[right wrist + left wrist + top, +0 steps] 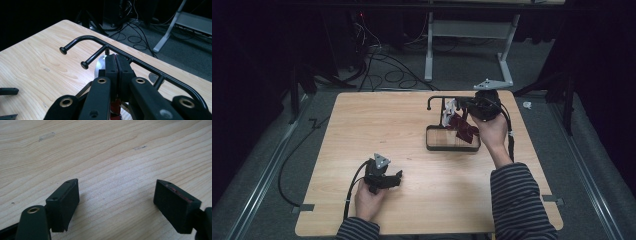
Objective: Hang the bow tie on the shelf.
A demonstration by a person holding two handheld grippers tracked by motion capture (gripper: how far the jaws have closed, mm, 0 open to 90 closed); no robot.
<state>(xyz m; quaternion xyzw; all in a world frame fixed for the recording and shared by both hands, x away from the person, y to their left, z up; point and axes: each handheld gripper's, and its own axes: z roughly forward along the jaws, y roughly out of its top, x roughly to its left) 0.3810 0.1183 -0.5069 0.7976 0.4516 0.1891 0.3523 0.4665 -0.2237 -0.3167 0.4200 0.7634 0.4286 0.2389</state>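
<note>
Dark red cloth (463,128), pinched under right tool (462,106)

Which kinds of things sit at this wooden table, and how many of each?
Black two-jaw grippers, left gripper and right gripper: 2
Black metal rack with hooked pegs: 1
Dark red crumpled piece: 1
Small white piece: 1
Total: 5

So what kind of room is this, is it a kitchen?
Probably not a kitchen; more likely a lab or recording studio. A light wooden table stands on grey carpet, black cables snake across the floor behind it, dark curtains hang all round, and a white metal desk frame stands at the back.
</note>
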